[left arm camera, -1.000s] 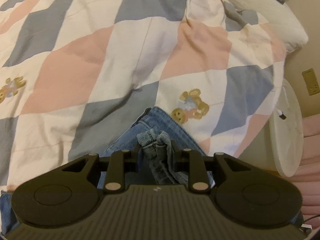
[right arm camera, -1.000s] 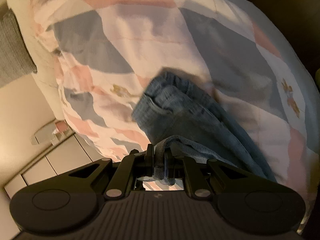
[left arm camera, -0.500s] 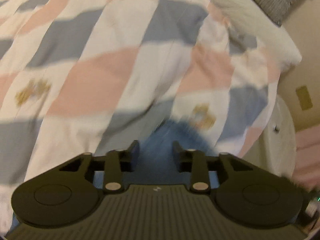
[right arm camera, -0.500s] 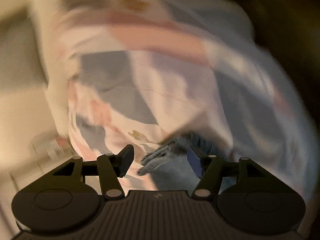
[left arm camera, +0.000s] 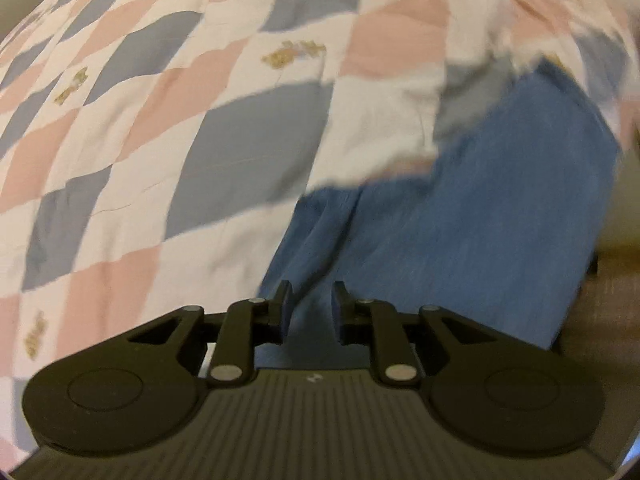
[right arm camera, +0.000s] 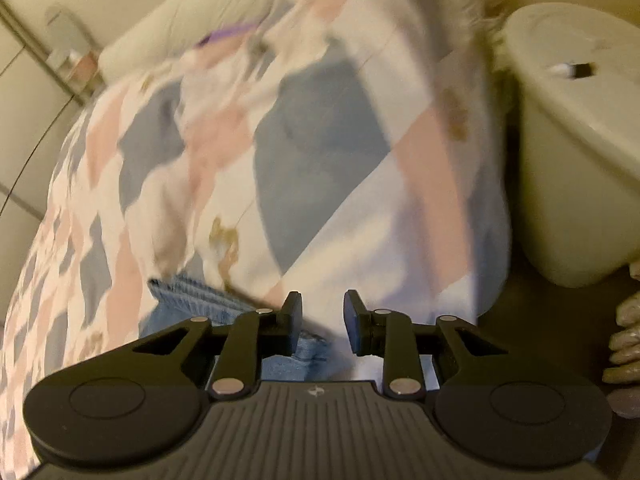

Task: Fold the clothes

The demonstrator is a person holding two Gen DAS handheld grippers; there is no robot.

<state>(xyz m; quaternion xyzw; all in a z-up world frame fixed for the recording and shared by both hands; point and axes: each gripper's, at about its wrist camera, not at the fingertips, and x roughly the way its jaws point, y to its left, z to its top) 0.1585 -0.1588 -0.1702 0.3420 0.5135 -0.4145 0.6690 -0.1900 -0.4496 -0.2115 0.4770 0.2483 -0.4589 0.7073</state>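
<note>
The left gripper (left arm camera: 310, 306) points down over the blue jeans (left arm camera: 460, 216) on the checked quilt (left arm camera: 140, 128). Its jaws have a small gap, and I cannot tell if they pinch cloth. The right gripper (right arm camera: 322, 320) is closing on nothing; the jeans (right arm camera: 188, 294) lie just left and below.

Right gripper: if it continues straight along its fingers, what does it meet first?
Probably the checked quilt on the bed. The right gripper is closing with nothing between its jaws; the jeans lie left of that line. Depth is unclear.
</note>
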